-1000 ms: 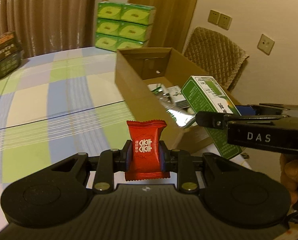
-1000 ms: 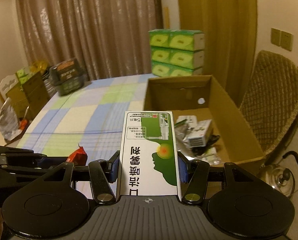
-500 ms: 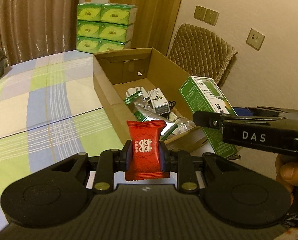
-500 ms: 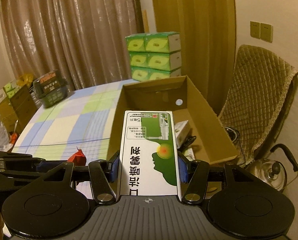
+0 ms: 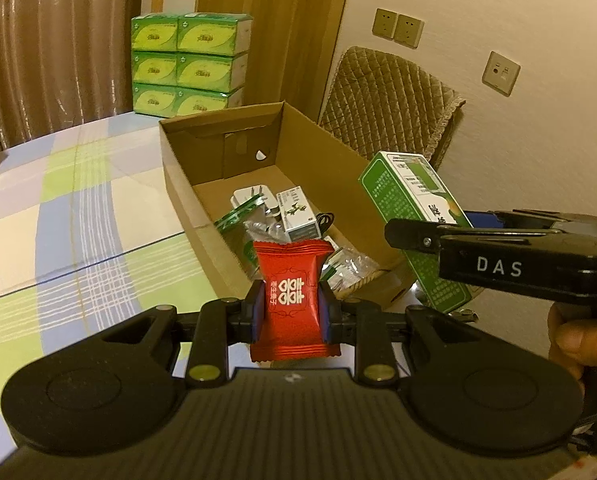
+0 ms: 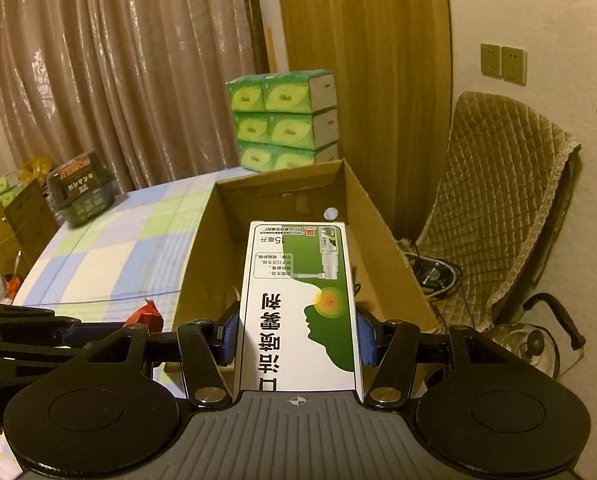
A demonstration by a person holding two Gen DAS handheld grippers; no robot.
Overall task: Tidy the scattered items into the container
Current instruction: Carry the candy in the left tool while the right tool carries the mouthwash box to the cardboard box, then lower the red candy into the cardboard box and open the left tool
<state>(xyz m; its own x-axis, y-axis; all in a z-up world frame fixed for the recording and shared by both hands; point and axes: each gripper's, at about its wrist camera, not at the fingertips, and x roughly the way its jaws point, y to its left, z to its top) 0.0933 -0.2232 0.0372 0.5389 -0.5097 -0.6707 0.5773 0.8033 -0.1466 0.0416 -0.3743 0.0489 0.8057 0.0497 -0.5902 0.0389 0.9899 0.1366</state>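
Observation:
My left gripper [image 5: 291, 312] is shut on a red candy packet [image 5: 292, 292], held just in front of the near end of the open cardboard box [image 5: 182, 184]. Several small packets and boxes [image 5: 294, 220] lie inside the box. My right gripper [image 6: 298, 332] is shut on a green and white spray box [image 6: 302, 304], held upright over the near end of the cardboard box [image 6: 362, 216]. In the left wrist view the spray box [image 5: 410, 216] and the right gripper [image 5: 418, 236] hang at the box's right side. The candy packet [image 6: 146, 314] shows at the left in the right wrist view.
The box sits on a checked tablecloth [image 5: 78, 208] near the table's right edge. Stacked green tissue packs [image 5: 186, 64] stand behind it. A quilted chair [image 6: 498, 200] and a kettle [image 6: 534, 344] are to the right. A dark basket [image 6: 82, 192] sits far left.
Both grippers have moved forward and to the right toward the cardboard box, each still holding its item. The box's inside now shows more fully in the left wrist view.

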